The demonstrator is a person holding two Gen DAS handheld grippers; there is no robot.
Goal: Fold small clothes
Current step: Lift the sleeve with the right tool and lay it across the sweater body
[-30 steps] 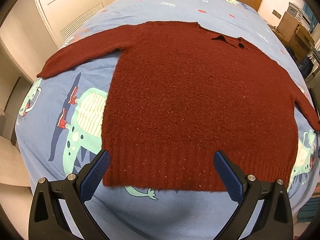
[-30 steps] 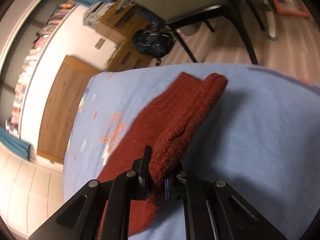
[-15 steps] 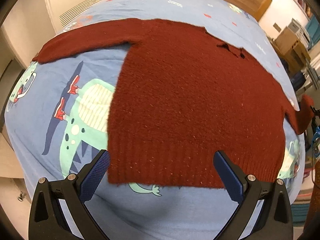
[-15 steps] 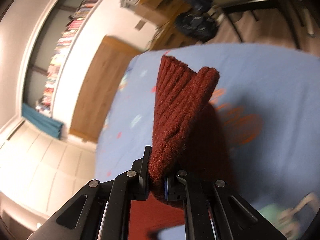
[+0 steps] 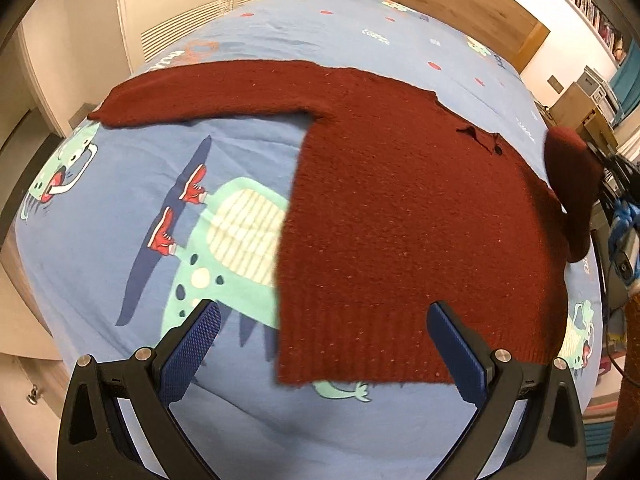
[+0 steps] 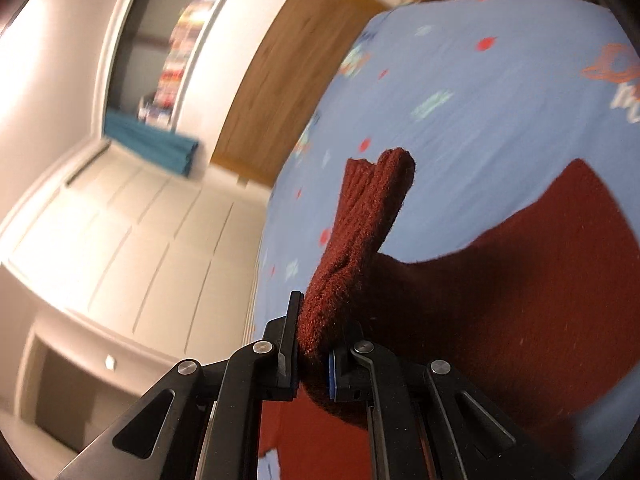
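- Between the right gripper (image 6: 314, 360) fingers, the sleeve cuff (image 6: 360, 240) is pinched tight, raised over the sweater (image 5: 400, 220) body.
- Ahead of the left gripper (image 5: 323, 346), held wide open and empty, the hem is spread flat.
- Sleeve is best laid straight across the chest, without drag on the body.

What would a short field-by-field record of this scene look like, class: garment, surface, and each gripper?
garment: dark red knitted sweater, body flat, one sleeve stretched out sideways
surface: blue bedsheet with a dinosaur print
right gripper: shut on the other sleeve's cuff, lifted off the sheet
left gripper: open, empty, over the sweater's hem
fold: not yet made
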